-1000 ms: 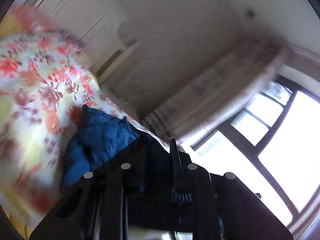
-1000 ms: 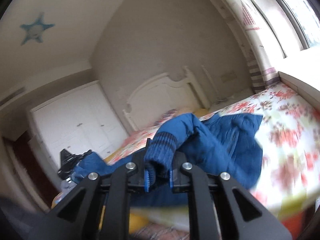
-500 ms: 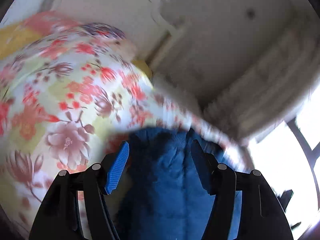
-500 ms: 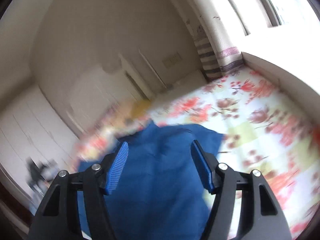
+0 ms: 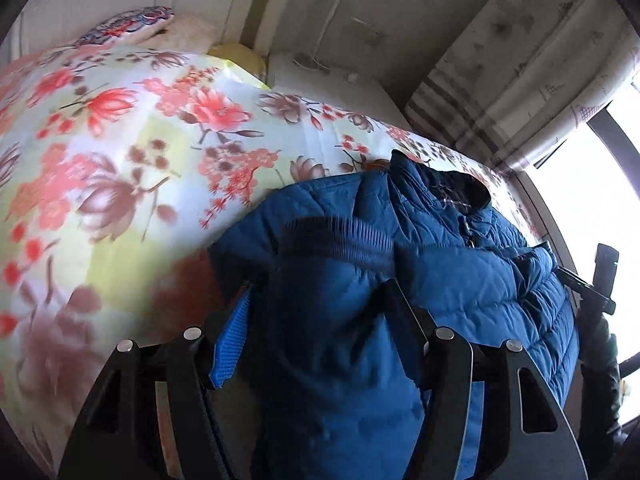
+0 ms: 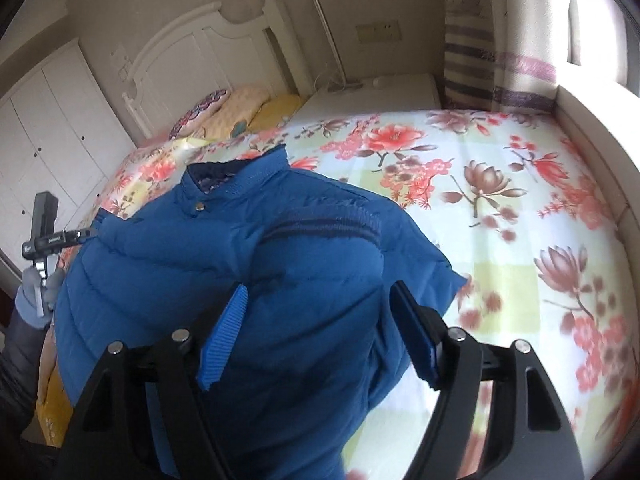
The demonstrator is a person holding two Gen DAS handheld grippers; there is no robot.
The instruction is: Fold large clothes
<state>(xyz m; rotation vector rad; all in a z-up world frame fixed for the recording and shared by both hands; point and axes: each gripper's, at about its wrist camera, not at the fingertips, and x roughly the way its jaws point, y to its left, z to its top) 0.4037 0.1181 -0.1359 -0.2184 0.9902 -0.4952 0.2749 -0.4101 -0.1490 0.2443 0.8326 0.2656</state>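
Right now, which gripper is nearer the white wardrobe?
Left. The left gripper is on the wardrobe side of the blue puffer jacket; the right gripper, jaws opening around it, is on the curtain side.

Floral-sheeted bed (image 6: 460, 184), white headboard (image 6: 208, 52), white wardrobe (image 6: 52, 120), striped curtain (image 6: 480, 60), bright window (image 5: 600, 200).

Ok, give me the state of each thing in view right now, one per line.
Blue jacket: lying on the bed, sleeves folded over its body, collar toward the headboard.
Left gripper: open, released, sleeve between the pads.
Right gripper: opening, over the sleeve.
Floral bedspread: spread flat.
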